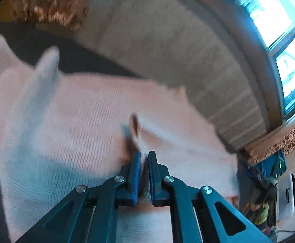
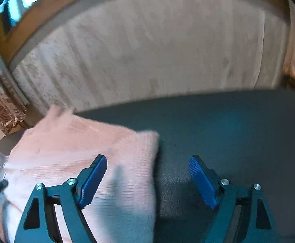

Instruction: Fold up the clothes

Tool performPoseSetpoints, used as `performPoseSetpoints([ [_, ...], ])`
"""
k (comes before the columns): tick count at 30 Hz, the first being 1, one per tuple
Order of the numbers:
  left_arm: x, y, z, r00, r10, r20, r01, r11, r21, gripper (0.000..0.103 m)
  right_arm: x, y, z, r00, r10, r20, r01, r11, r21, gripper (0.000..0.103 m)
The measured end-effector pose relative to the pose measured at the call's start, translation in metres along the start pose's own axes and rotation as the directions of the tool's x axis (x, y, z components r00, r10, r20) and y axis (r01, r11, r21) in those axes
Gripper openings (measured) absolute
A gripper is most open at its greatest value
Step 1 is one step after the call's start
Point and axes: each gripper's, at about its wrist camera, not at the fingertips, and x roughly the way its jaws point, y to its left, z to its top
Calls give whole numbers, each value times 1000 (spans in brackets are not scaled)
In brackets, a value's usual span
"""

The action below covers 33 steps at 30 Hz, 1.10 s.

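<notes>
Left wrist: blurred sweater [image 1: 82, 111] edges.

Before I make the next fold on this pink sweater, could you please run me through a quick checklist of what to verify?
1. Left tool has a grip on the pink sweater: ok, its pads are closed on a pinch of knit.
2. Right tool is free to take a second hold: ok, it is open and holds nothing.
3. Right tool is lined up with the fabric: not ok, it straddles the sweater's edge, one pad over knit, the other over the dark surface.
4. Room to lay the fold: ok, bare dark surface beside the sweater.
5. Sweater lies flat: not ok, a sleeve stands up.
6. Grip is firm: cannot tell, motion blur.
</notes>
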Motion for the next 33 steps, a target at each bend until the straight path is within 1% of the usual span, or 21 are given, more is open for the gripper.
performPoseSetpoints([
  [2, -5, -14, 1, 1000, -4, 26, 3, 999, 40, 10, -12, 16, 0, 999, 39, 22, -38, 998, -50, 85],
  [3, -7, -21, 2, 999, -7, 38, 5, 998, 61, 13, -11, 26, -2, 999, 54, 10, -53, 995, -81, 86],
  [4, 0, -29, -1, 1000, 15, 27, -18, 995, 100, 13, -11, 36, -4, 998, 68, -2, -68, 991, -112, 87],
  [6, 17, -46, -6, 998, 66, 3, -66, 981, 183, 13, -7, 55, -8, 995, 93, -32, -97, 981, -169, 93],
  [8, 38, -46, -17, 989, 134, -68, -115, 966, 233, 13, 11, 68, -20, 990, 93, -109, -113, 973, -200, 98],
  [9, 48, -42, -24, 982, 154, -105, -126, 964, 234, 13, 19, 69, -27, 986, 85, -145, -114, 973, -203, 99],
  [11, 42, -35, -35, 989, 125, -77, -104, 966, 235, 13, 30, 68, -44, 979, 60, -196, -102, 972, -212, 103],
  [12, 38, -32, -41, 992, 108, -60, -91, 967, 236, 13, 25, 68, -50, 982, 62, -177, -103, 967, -233, 103],
  [13, 35, -31, -44, 993, 101, -63, -84, 969, 234, 13, 20, 68, -56, 984, 67, -165, -107, 963, -249, 103],
  [16, 31, -29, -47, 994, 89, -70, -70, 969, 237, 13, 10, 60, -63, 976, 110, -188, -156, 955, -251, 103],
  [18, 31, -34, -39, 992, 93, -88, -71, 970, 231, 13, 8, 56, -63, 972, 132, -192, -177, 955, -240, 103],
  [20, 33, -41, -28, 993, 88, -80, -66, 968, 241, 16, 6, 51, -61, 970, 148, -195, -191, 955, -229, 103],
  [21, 34, -46, -22, 994, 86, -69, -66, 966, 252, 22, 5, 51, -58, 969, 147, -200, -193, 953, -233, 103],
  [22, 37, -53, -11, 994, 92, -57, -73, 958, 276, 26, 4, 50, -55, 968, 149, -202, -196, 952, -237, 103],
  [23, 41, -60, -1, 994, 99, -44, -81, 950, 302, 26, 1, 50, -50, 968, 161, -190, -205, 949, -239, 101],
  [24, 47, -62, 8, 994, 103, -47, -84, 947, 310, 28, -2, 51, -45, 969, 174, -178, -214, 946, -243, 97],
  [27, 68, -67, 36, 991, 116, -60, -90, 940, 329, 33, -4, 57, -21, 966, 219, -137, -248, 934, -257, 95],
  [31, 95, -73, 73, 988, 134, -78, -99, 930, 354, 37, 25, 82, 16, 952, 264, -155, -298, 915, -273, 92],
  [33, 113, -72, 87, 986, 128, -104, -85, 935, 345, 38, 52, 102, 33, 942, 279, -185, -323, 902, -288, 92],
])
